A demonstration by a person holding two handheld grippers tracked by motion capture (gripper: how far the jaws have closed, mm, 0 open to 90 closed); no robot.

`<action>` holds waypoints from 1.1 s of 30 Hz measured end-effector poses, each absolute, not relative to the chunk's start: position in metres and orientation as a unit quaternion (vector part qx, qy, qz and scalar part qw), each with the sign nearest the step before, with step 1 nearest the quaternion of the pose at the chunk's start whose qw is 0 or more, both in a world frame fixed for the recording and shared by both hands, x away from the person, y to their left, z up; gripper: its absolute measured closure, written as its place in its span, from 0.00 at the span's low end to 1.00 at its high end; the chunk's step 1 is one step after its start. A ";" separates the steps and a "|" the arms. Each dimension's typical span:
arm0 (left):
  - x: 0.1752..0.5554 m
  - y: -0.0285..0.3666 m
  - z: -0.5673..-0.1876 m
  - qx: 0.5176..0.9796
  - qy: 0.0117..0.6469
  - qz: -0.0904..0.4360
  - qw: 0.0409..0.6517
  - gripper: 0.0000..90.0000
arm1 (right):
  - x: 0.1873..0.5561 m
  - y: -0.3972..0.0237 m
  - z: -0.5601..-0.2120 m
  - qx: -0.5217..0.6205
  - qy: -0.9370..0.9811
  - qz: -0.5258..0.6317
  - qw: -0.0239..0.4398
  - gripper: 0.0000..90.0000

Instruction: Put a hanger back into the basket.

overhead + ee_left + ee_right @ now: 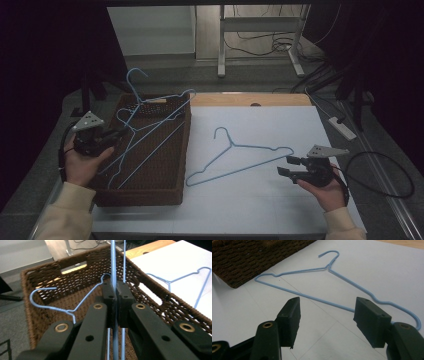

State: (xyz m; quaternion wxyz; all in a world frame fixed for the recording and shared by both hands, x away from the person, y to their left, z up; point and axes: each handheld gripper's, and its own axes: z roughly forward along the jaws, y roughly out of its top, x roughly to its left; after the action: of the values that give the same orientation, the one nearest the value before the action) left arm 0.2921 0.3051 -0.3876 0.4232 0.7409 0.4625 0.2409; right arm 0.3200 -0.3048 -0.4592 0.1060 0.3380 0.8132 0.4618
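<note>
We see one thin blue wire hanger (pixel 239 158) flat on the white table, hook toward eleven o'clock; another hanger (pixel 150 131) rests tilted in the basket (pixel 150 192).

The high view looks forward and down from above the person's side, taking in the whole white table (pixel 260 200). The left gripper view sits close behind its own jaws, facing into the wicker basket (pixel 40 275) — which the high view shares. The right gripper view looks low across the table — at the blue hanger (pixel 312 297) lying there, which the high view also shows.
</note>
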 end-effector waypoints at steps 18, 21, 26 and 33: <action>0.301 0.321 -0.408 0.742 0.492 0.224 0.398 0.97 | 0.320 -0.303 -0.461 0.337 0.815 0.460 0.105 0.43; 0.302 0.319 -0.413 0.747 0.491 0.217 0.393 0.97 | 0.321 -0.304 -0.461 0.340 0.814 0.459 0.108 0.43; 0.307 0.314 -0.419 0.755 0.491 0.200 0.385 0.97 | 0.322 -0.305 -0.462 0.346 0.812 0.458 0.111 0.42; 0.315 0.310 -0.431 0.769 0.494 0.177 0.365 0.97 | 0.322 -0.305 -0.463 0.348 0.813 0.454 0.112 0.42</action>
State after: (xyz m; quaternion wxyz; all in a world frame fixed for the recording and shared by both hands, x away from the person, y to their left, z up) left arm 0.3153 0.3103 -0.4315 0.3646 0.7693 0.4939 0.1772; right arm 0.3217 -0.3049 -0.4626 0.1117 0.3484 0.8125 0.4538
